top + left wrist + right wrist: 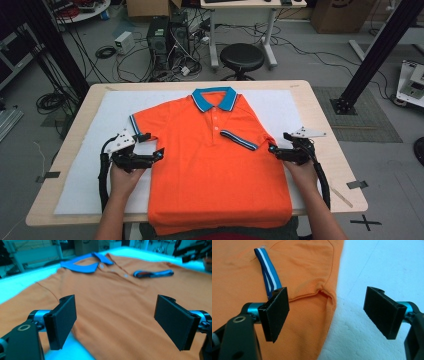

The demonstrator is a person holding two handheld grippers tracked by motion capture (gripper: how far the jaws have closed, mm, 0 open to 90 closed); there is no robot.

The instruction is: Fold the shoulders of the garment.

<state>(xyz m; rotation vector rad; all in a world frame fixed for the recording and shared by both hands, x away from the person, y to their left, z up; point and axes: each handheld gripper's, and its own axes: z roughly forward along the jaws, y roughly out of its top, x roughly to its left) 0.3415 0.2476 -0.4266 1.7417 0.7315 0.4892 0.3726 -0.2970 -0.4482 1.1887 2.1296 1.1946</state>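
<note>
Orange polo shirt (215, 165) lies lengthwise, blue collar (215, 98) pointing away.

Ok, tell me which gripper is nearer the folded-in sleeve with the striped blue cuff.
Right. The right gripper sits open at the shirt's edge beside the folded sleeve. The left gripper, also open, is at the opposite edge, across the orange shirt.

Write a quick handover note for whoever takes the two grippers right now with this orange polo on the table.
Left gripper: open, at the shirt's left side edge, holding nothing.
Right gripper: open, at the right side edge by the folded sleeve, holding nothing.
Orange polo shirt: front up on the white mat, collar at the far side, hem over the table's near edge.
Done: right sleeve folded onto the chest.
Left: apparently the left sleeve, still spread out, and the body folds.
</note>
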